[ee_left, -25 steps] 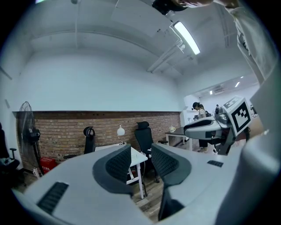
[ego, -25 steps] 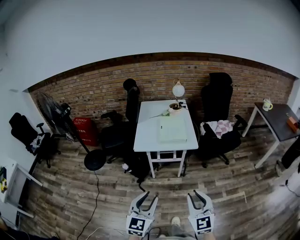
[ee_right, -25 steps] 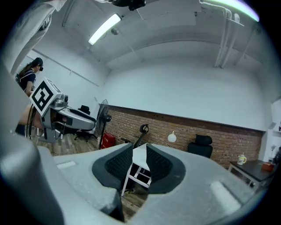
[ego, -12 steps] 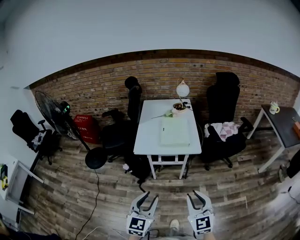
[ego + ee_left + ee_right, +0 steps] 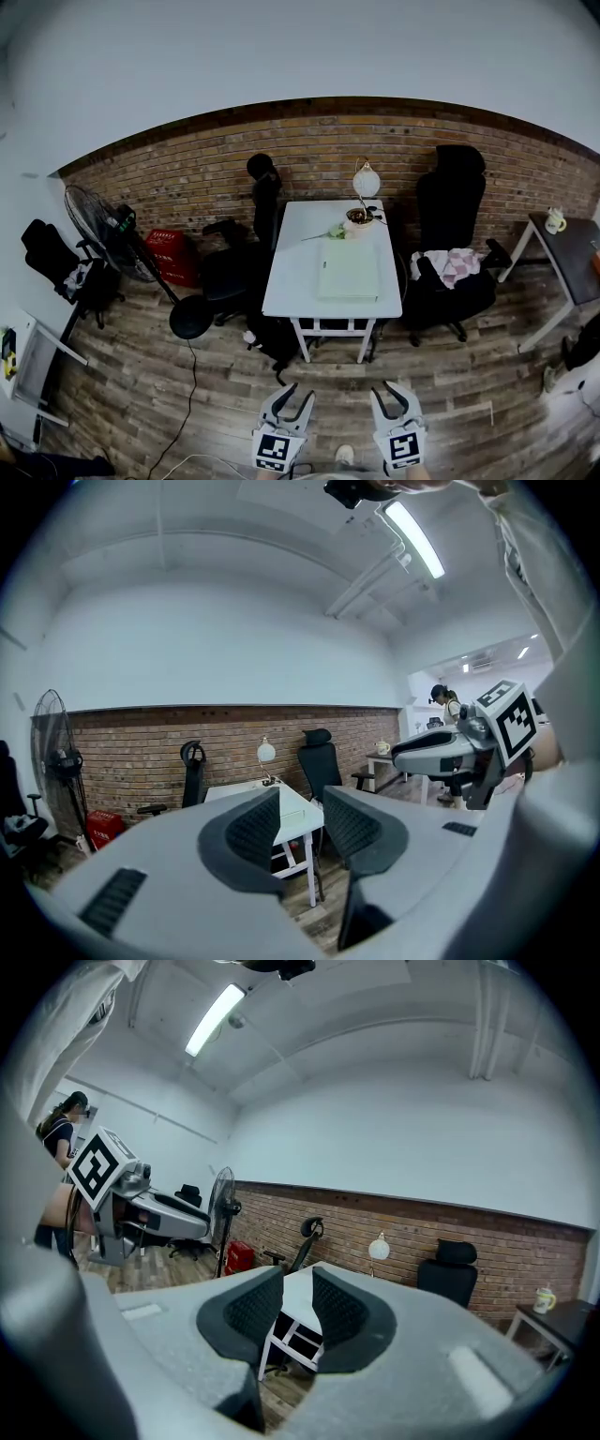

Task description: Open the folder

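A pale green folder (image 5: pixel 349 270) lies shut on the white table (image 5: pixel 291 281), far ahead across the wooden floor. A globe lamp (image 5: pixel 366 178) and a bowl (image 5: pixel 357 217) stand behind it. Both grippers hang at the bottom of the head view, well short of the table. My left gripper (image 5: pixel 296 395) is open with nothing between its jaws, and so is my right gripper (image 5: pixel 392 390). In the left gripper view the left gripper (image 5: pixel 300 822) points at the table (image 5: pixel 298 810). The right gripper (image 5: pixel 297 1307) frames the table's edge (image 5: pixel 292 1288).
Black office chairs stand left (image 5: pixel 253 234) and right (image 5: pixel 450 225) of the table, the right one with a cloth (image 5: pixel 450 262) on it. A fan (image 5: pixel 103 230), a red box (image 5: pixel 172 258) and a floor cable (image 5: pixel 192 375) are at left. A dark side table (image 5: pixel 574 258) with a mug (image 5: pixel 555 220) is at right.
The room has shifted in the head view as I walk towards the table, which now looks slightly nearer and more centred. Both grippers keep their open stance.
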`<state>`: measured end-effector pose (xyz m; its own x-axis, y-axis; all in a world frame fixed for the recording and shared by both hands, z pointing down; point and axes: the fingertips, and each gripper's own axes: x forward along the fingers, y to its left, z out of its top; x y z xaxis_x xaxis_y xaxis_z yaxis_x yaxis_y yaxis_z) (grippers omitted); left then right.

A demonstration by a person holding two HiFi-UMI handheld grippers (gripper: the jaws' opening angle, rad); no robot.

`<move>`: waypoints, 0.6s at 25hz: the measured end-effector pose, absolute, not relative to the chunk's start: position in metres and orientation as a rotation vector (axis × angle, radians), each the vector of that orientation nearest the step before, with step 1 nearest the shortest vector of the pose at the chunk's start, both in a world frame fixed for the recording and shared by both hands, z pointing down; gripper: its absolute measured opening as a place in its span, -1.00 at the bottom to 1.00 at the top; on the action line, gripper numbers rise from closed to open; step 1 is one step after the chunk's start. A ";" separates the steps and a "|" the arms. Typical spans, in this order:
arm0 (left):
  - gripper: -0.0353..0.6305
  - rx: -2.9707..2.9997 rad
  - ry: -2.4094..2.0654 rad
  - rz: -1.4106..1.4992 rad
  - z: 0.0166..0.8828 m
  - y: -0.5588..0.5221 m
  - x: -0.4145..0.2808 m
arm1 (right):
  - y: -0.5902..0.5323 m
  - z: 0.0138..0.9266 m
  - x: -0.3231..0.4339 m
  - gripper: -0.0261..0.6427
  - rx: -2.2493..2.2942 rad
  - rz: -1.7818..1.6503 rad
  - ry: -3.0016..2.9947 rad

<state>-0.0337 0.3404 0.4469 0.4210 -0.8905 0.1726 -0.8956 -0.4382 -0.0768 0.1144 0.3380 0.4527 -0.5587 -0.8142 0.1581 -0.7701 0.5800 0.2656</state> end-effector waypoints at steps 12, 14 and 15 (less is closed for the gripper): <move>-0.46 2.589 -1.709 0.320 0.444 0.305 -0.011 | 0.296 0.453 0.137 -0.67 1.256 -0.242 -2.585; -0.46 2.584 -1.718 0.316 0.444 0.301 -0.008 | 0.291 0.453 0.141 -0.67 1.254 -0.236 -2.589; -0.46 2.576 -1.720 0.315 0.444 0.300 -0.007 | 0.289 0.454 0.142 -0.67 1.253 -0.234 -2.590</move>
